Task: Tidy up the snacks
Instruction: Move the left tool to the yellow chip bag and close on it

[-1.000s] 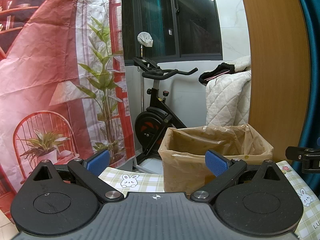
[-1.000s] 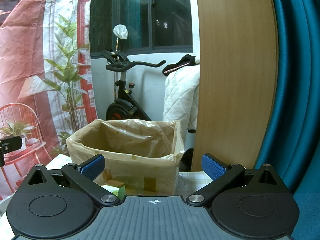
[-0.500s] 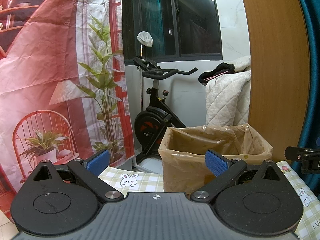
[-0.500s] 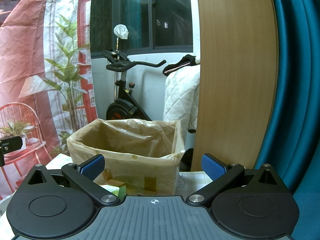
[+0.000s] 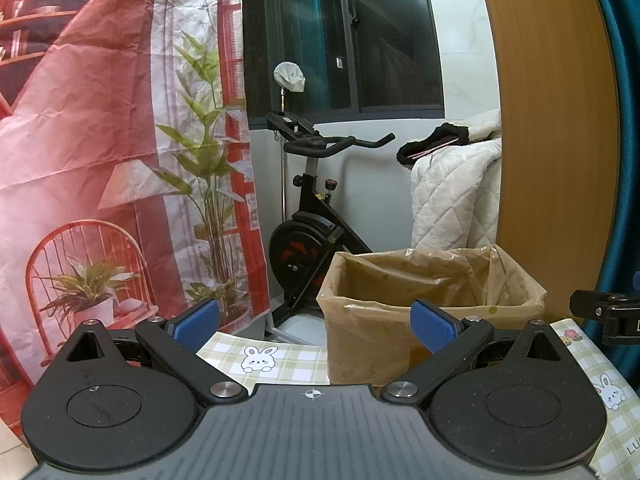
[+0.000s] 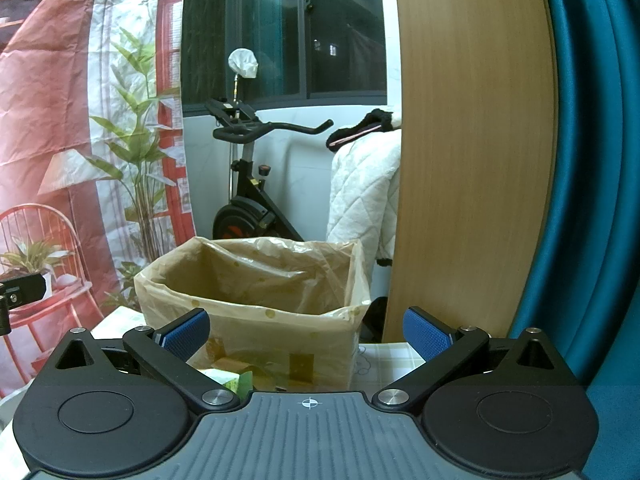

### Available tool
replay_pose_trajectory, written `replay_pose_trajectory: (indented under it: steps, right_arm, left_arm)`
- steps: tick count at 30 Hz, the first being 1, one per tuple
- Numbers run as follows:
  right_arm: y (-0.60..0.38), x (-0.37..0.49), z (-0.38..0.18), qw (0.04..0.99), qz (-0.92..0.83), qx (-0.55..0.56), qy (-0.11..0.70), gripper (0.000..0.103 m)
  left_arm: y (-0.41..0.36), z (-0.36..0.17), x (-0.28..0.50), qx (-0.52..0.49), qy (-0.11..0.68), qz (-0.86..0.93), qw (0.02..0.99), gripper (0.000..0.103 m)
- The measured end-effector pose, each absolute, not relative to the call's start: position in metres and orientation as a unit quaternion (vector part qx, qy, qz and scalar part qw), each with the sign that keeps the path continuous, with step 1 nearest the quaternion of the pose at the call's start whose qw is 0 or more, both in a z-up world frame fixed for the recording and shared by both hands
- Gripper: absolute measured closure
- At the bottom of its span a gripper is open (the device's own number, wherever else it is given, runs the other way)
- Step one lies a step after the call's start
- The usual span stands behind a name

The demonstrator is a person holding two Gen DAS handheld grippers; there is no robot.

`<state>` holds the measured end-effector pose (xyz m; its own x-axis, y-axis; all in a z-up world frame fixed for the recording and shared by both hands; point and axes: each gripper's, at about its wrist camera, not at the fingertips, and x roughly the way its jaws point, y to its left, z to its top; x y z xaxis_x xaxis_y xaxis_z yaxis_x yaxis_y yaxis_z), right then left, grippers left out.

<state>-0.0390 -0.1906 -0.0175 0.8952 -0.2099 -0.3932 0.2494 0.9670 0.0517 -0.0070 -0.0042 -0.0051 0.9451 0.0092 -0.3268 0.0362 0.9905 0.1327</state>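
Observation:
A cardboard box lined with a tan plastic bag (image 5: 432,308) stands open on the checked bunny tablecloth (image 5: 272,356); it also shows in the right wrist view (image 6: 256,300). My left gripper (image 5: 316,322) is open and empty, level with the box's left front. My right gripper (image 6: 306,330) is open and empty, in front of the box. Green and yellow snack packets (image 6: 236,380) lie just below the right gripper, mostly hidden by it. The right gripper's tip (image 5: 604,314) shows at the right edge of the left wrist view.
A wooden panel (image 6: 472,152) and a teal curtain (image 6: 592,160) stand right of the box. An exercise bike (image 5: 308,232) and a quilted white blanket (image 5: 452,200) are behind the table. A red printed backdrop (image 5: 100,140) hangs on the left.

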Motion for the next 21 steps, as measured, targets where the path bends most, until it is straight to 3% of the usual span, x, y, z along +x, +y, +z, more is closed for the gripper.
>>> replay_pose_trajectory:
  steps: [9,19,21]
  right_arm:
    - [-0.188,-0.042,-0.025,0.973,-0.109,0.051,0.196,0.0]
    - [-0.183,-0.03,-0.089,0.967,-0.085,0.059,0.235,0.0]
    - [-0.179,-0.03,-0.104,0.965,-0.06,0.059,0.25,0.0]
  left_arm:
    - [0.003,-0.016,-0.004,0.056,0.177,-0.029,0.982,0.001]
    - [0.027,-0.066,0.006,0.05,0.232,-0.044,0.97,0.001]
    - [0.032,-0.08,0.007,0.05,0.248,-0.052,0.966,0.008]
